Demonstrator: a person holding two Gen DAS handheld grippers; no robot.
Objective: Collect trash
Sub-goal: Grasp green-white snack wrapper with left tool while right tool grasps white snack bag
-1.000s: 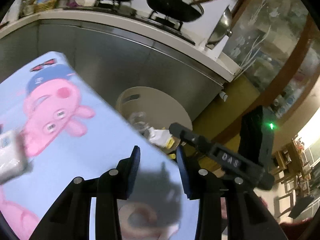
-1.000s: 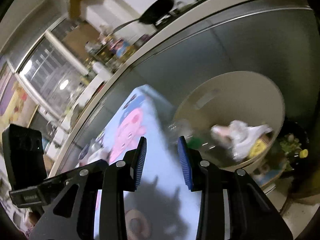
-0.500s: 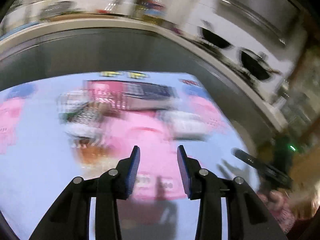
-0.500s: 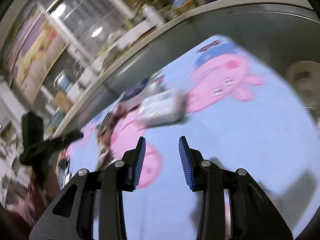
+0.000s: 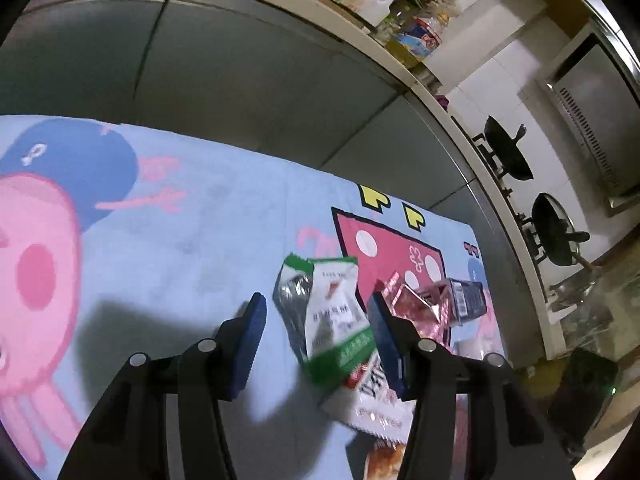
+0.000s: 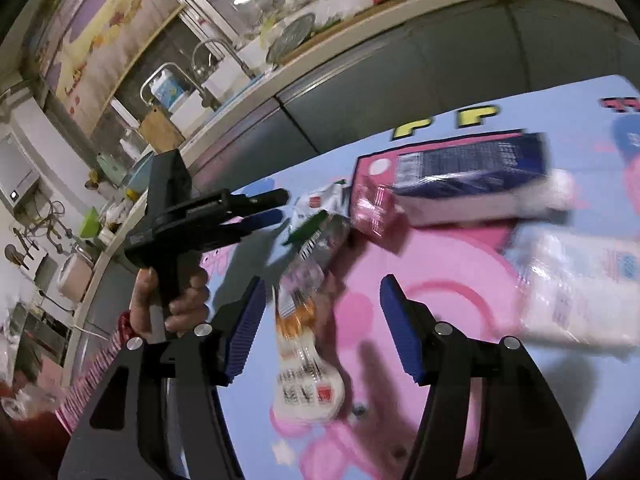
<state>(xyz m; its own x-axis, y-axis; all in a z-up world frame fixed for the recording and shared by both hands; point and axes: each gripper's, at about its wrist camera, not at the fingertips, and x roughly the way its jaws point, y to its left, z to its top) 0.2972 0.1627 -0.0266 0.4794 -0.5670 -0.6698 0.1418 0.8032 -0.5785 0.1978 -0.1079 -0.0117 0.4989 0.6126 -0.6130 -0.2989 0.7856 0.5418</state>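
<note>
Reaching toward a heap of wrappers on a light-blue cartoon-print table cover, both handheld grippers point down at the trash.

Left wrist view: the left gripper has its jaws opening, the blue pads apart and pressing on nothing. A green-and-white snack packet lies on the cover in the gap between the pads, nearer the right-hand one. Just right of that packet sits a crumpled pink wrapper, and beyond it a dark blue box. Below the packet a white wrapper with red print pokes out. The packet looks thin and crinkly, so a good grasp would lower the pads to either side of its raised middle and close there, not on a flat edge that could slip out.

Right wrist view, blurred: the right gripper is also opening, with nothing pinched. A clear orange-and-white wrapper lies between its pads. Up from that wrapper are the green-edged packet, the pink wrapper and the dark blue box; to its right is a large white plastic pack. To its left a hand holds the other gripper, whose fingers point at the packet. Keeping the two tools on separate pieces should avoid a collision.
</note>
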